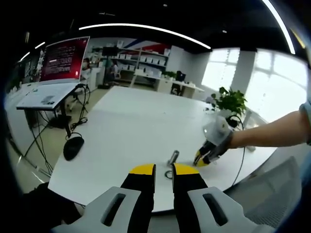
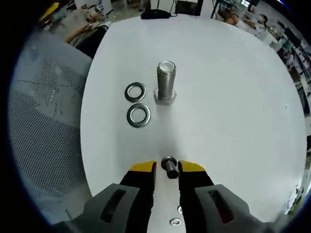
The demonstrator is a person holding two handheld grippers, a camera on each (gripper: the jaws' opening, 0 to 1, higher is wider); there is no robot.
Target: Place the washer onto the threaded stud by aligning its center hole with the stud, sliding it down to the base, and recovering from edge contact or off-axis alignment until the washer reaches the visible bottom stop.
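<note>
An upright threaded stud [image 2: 165, 80] stands on the white table [image 2: 233, 107], with nothing on it. Two steel washers lie flat just left of it, one [image 2: 135, 91] beside its base and one [image 2: 138, 115] nearer me. My right gripper [image 2: 167, 168] hovers short of the stud with its jaws a little apart. A small dark metal piece [image 2: 169, 168] sits in the gap, narrower than the gap. In the left gripper view, my left gripper [image 1: 164, 171] is open and holds nothing, close to the stud [image 1: 173, 158] and a washer [image 1: 168, 174]. The right gripper [image 1: 203, 158] shows beyond, held by a hand.
A black mouse [image 1: 73, 145] lies near the table's left edge, with a cable trailing off. A potted plant [image 1: 231, 102] stands at the far right. A grey mesh chair [image 2: 43, 111] borders the table. Small loose washers [image 2: 175, 222] lie under my right gripper.
</note>
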